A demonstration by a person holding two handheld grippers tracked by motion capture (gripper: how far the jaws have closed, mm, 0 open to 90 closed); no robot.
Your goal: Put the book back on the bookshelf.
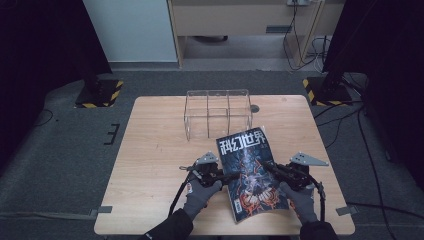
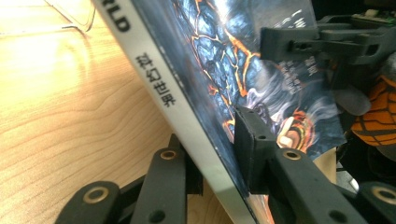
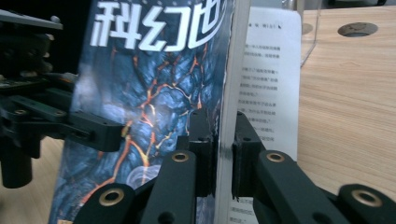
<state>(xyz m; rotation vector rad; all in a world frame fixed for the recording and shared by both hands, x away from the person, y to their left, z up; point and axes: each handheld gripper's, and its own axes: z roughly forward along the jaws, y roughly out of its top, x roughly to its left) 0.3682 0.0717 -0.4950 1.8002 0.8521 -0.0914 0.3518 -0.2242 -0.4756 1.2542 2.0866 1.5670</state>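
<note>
A magazine with a dark blue, lava-cracked cover and white characters is held tilted above the wooden table, its lower corner near the front edge. My left gripper is shut on its spine side, one pad pressing the cover and the other jaw under the white spine. My right gripper is shut on the opposite edge. In the right gripper view the pads pinch the cover and pages, and a printed inner page shows on the right. Gloved hands hold both grippers.
A clear acrylic divided box stands at the table's back middle, just beyond the magazine. A round cable hole lies behind it. Black stands with yellow-striped bases flank the table, and cables trail on the floor to the right.
</note>
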